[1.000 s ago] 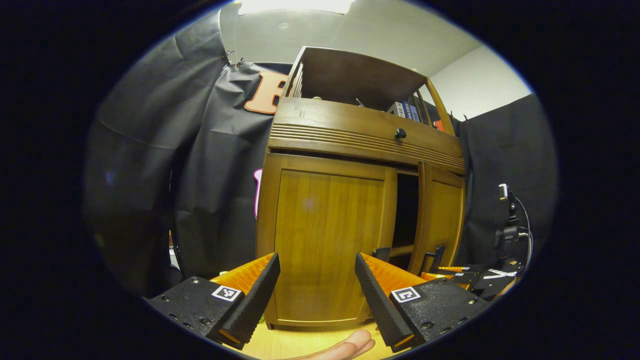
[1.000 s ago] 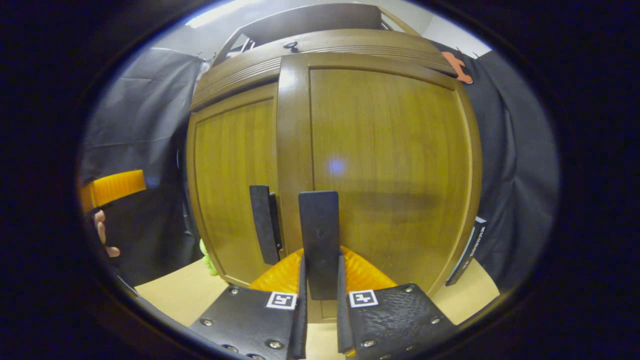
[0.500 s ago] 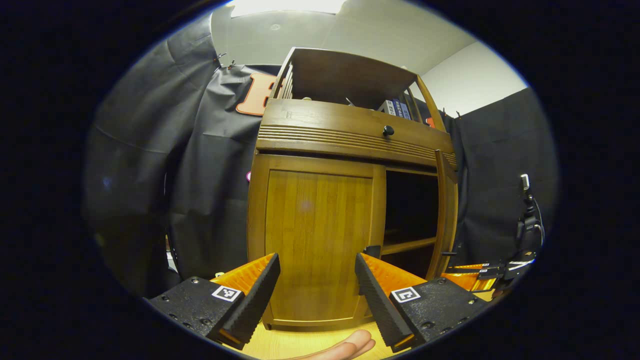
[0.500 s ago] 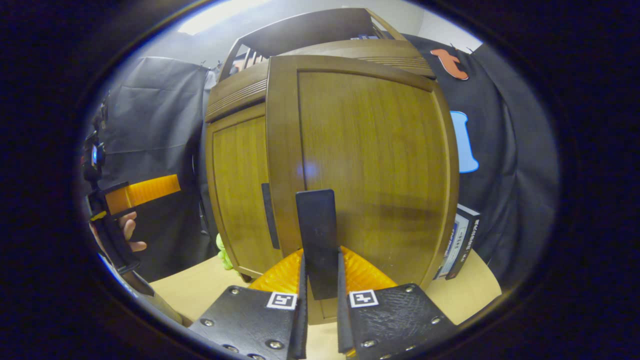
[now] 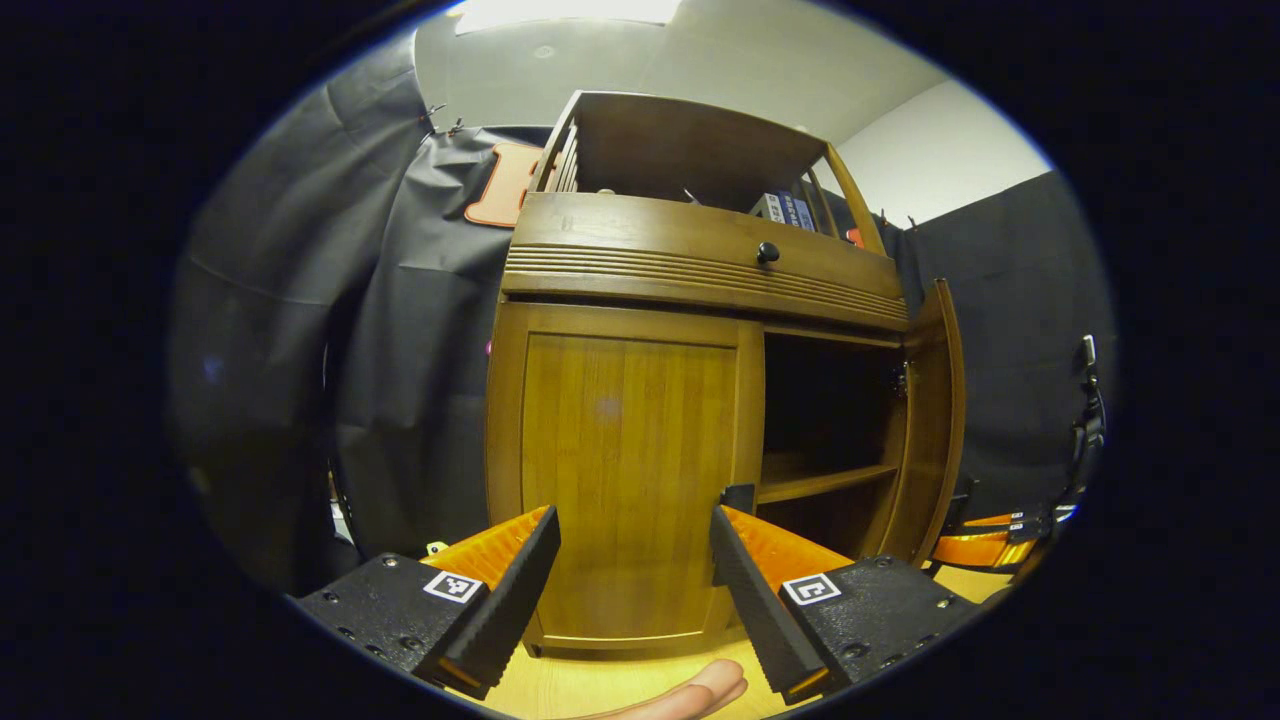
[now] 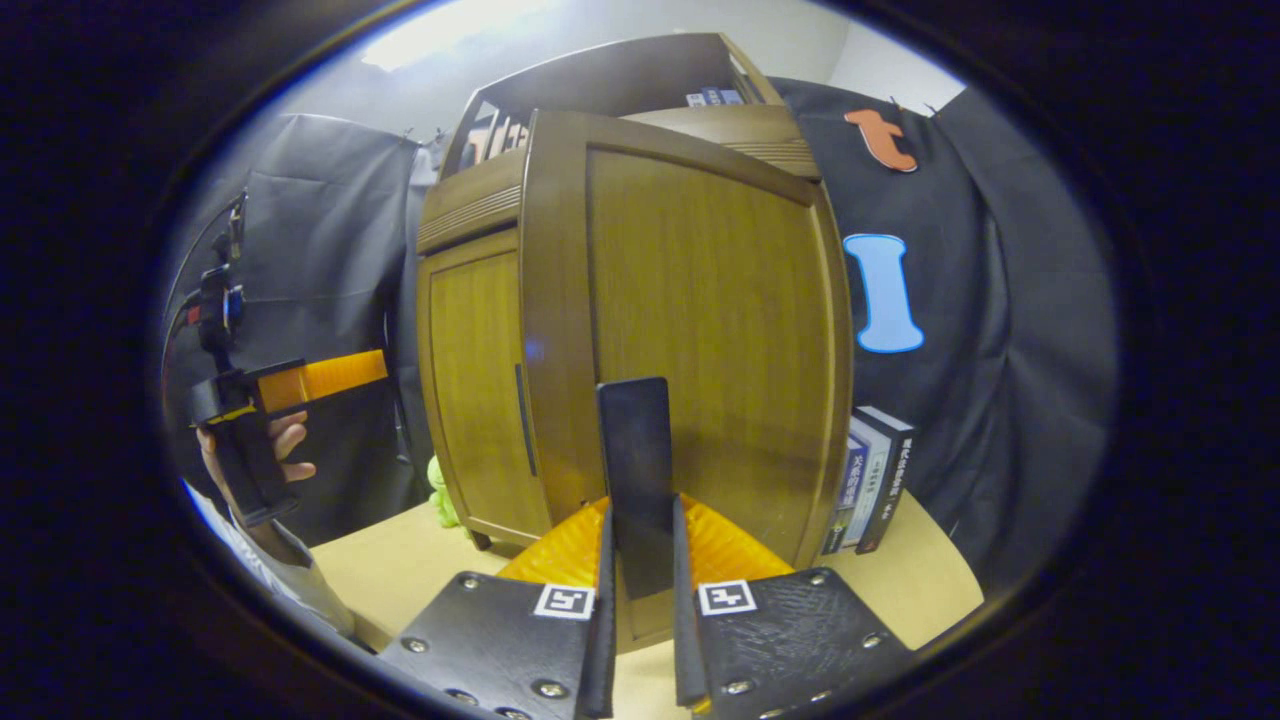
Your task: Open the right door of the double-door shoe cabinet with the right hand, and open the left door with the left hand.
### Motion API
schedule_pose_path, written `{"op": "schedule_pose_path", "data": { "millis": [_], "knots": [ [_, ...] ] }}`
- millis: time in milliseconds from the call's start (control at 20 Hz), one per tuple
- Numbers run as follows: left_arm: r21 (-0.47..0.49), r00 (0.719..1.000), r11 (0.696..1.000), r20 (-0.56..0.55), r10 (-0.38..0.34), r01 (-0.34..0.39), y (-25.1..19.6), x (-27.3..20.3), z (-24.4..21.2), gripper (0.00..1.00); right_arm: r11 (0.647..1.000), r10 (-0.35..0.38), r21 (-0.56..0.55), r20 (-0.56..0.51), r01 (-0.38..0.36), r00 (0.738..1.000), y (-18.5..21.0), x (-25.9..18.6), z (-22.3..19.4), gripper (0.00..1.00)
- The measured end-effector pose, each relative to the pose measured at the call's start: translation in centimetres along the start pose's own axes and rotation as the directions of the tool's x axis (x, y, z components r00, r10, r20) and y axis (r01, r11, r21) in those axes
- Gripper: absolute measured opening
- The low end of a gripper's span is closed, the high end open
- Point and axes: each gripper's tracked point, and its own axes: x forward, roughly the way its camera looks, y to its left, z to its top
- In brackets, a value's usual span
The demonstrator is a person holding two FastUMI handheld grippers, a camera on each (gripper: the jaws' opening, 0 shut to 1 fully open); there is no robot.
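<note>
the shoe cabinet point(image 5: 700, 270) stands on the tabletop point(image 6: 390, 570) against the booth's black cloth wall. in the left gripper view its right door point(image 5: 930, 420) is swung wide out to the side, baring a dark inside with a shelf point(image 5: 815, 482) across it, while the left door point(image 5: 625, 480) sits flush and closed. a round knob point(image 5: 767, 251) shows on the drawer front above the doors.

the left gripper point(image 5: 632, 575) hangs in front of the left door with its fingers spread wide and nothing between them, pointed at the lower part of the panel; a dark handle point(image 5: 738, 497) on that door's inner edge sits just above its right-hand finger. the person's fingertip point(image 5: 690, 695) shows at the bottom.

in the right gripper view the right gripper point(image 6: 640, 610) has its fingers drawn narrow, pressed on both sides of the right door's flat dark handle point(image 6: 634, 470). two books point(image 6: 868, 480) stand on the tabletop beside the cabinet.
</note>
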Motion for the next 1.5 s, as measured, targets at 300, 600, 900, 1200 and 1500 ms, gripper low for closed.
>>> {"op": "schedule_pose_path", "data": {
  "millis": [300,600,900,1200,1500],
  "knots": [
    [0.017,1.0,1.0,-0.009,-0.02,0.02,-0.2,-0.2,-0.1,0.93,0.992,-0.128,0.02,0.023,0.128,0.991,-1.8,-0.7,0.3,0.23],
    [0.031,1.0,0.999,-0.008,-0.028,0.029,-0.3,-0.2,-0.1,0.87,0.977,-0.207,-0.034,0.05,0.209,0.977,-4.1,-1.5,0.8,0.07],
    [0.044,0.999,0.998,-0.015,-0.035,0.036,-0.4,0.0,-0.2,0.87,0.953,-0.3,-0.017,0.086,0.303,0.95,-6.1,-2.1,1.4,0.07],
    [0.063,0.999,0.997,-0.03,-0.038,0.04,-0.3,-0.1,-0.4,0.93,0.896,-0.428,-0.081,0.107,0.437,0.897,-10.2,-4.2,2.0,0.01],
    [0.073,0.998,0.997,-0.059,-0.034,0.038,-0.3,-0.1,-0.9,0.93,0.943,-0.329,-0.019,0.113,0.333,0.937,-13.2,-4.1,1.9,0.01]
  ]
}}
